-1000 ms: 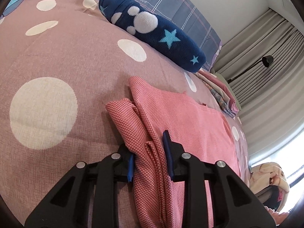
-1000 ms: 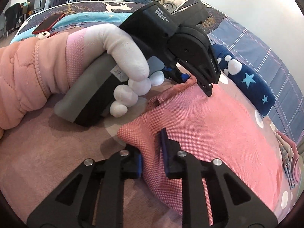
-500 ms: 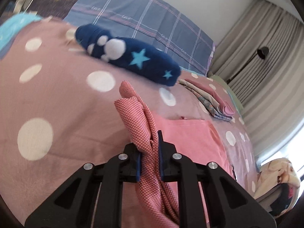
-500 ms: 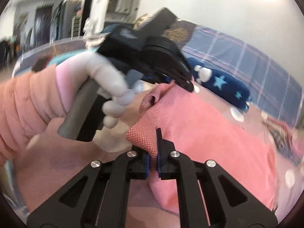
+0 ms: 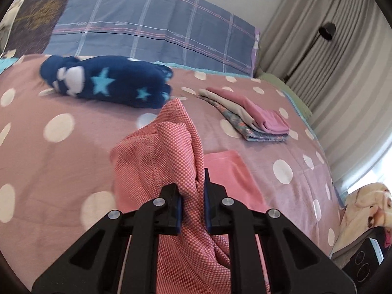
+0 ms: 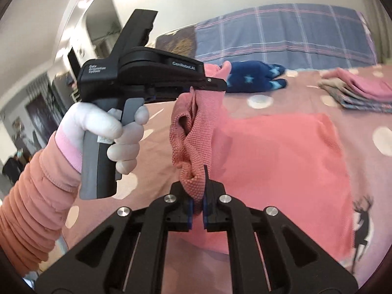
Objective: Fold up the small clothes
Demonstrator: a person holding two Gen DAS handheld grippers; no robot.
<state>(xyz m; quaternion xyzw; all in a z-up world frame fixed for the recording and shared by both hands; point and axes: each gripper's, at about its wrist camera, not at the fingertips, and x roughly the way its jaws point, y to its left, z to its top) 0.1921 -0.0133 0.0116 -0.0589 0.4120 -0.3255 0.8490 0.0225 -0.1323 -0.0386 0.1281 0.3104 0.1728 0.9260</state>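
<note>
A pink-red knit garment (image 5: pixel 156 152) lies partly on the dotted bedspread (image 5: pixel 61 127). My left gripper (image 5: pixel 192 196) is shut on one bunched edge of it and holds it above the bed. My right gripper (image 6: pixel 197 202) is shut on another bunched edge of the same garment (image 6: pixel 281 152), whose far part rests flat on the bed. A black deer print (image 6: pixel 361 223) shows at its right edge. In the right wrist view the left gripper (image 6: pixel 208 87) is held up by a gloved hand (image 6: pixel 103 127).
A rolled navy blanket with stars (image 5: pixel 107 82) lies at the back of the bed. A stack of folded clothes (image 5: pixel 247 115) sits to the right. A plaid pillow (image 5: pixel 152 29) and grey curtains (image 5: pixel 343 49) stand behind. A floor lamp (image 5: pixel 325 30) is at the right.
Both grippers closed on the garment's edge and lifted it off the bed. The garment's near edge now hangs bunched between them, and the views have tilted up toward the pillow.
</note>
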